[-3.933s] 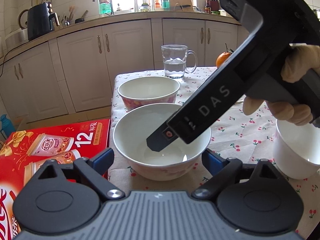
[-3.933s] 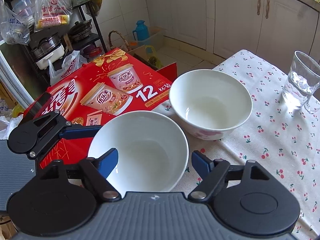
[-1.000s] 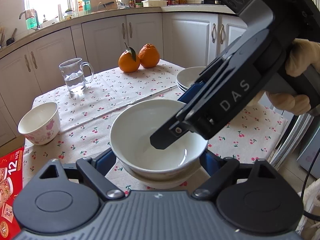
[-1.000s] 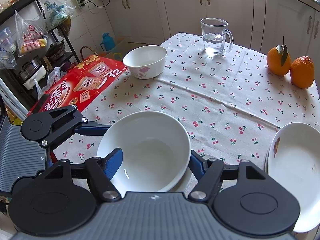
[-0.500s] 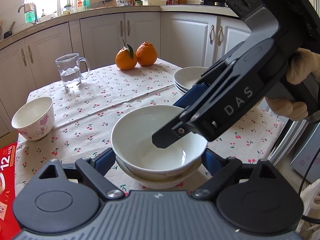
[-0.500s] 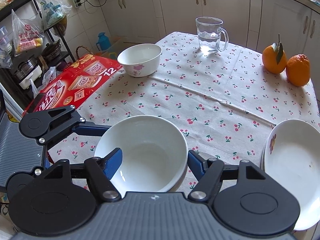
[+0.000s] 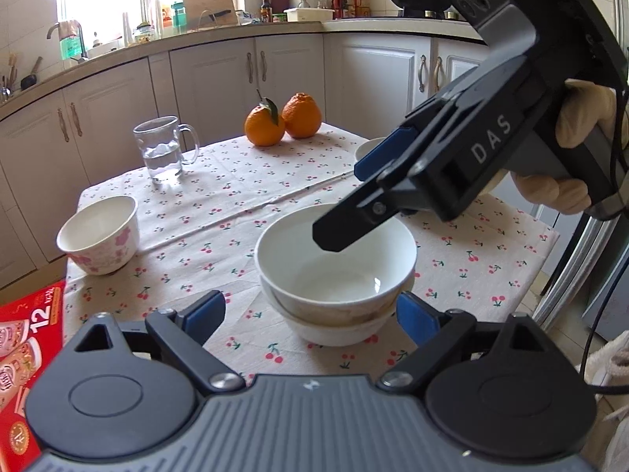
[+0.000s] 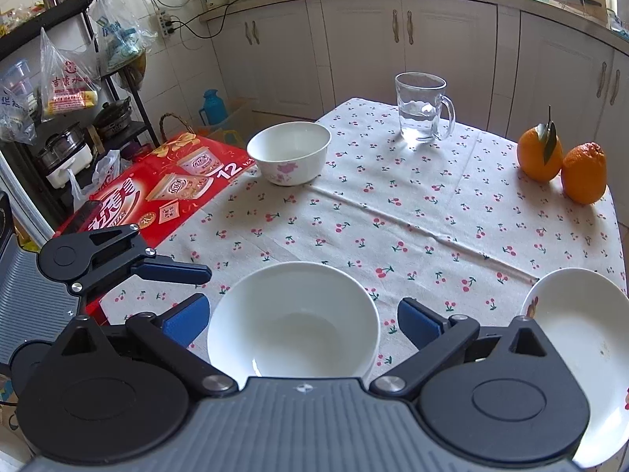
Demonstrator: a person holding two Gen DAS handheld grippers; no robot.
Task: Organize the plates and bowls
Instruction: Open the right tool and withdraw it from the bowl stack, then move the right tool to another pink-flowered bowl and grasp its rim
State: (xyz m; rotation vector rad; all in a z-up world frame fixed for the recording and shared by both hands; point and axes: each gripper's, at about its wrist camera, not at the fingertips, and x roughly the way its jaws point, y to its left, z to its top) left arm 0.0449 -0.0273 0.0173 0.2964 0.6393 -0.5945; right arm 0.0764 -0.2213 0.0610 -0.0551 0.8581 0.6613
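A white bowl (image 7: 334,263) sits nested in a second white bowl (image 7: 334,332) on the cherry-print tablecloth; the stack also shows in the right wrist view (image 8: 293,320). My left gripper (image 7: 310,312) is open, its blue fingers apart from the stack's sides. My right gripper (image 8: 300,320) is open above the stack; it also shows in the left wrist view (image 7: 354,204). A third bowl with pink flowers (image 7: 100,232) (image 8: 290,153) stands at the far table corner. White plates (image 8: 589,354) lie at the right.
A glass mug of water (image 8: 422,108) and two oranges (image 8: 562,165) stand at the far side of the table (image 8: 432,212). A red carton (image 8: 157,192) lies beside the table's left edge. Cabinets stand behind.
Both grippers have let go of the top bowl, opened wider and drawn back from the stack. The right gripper has lifted. The bowl now rests nested in the lower one.
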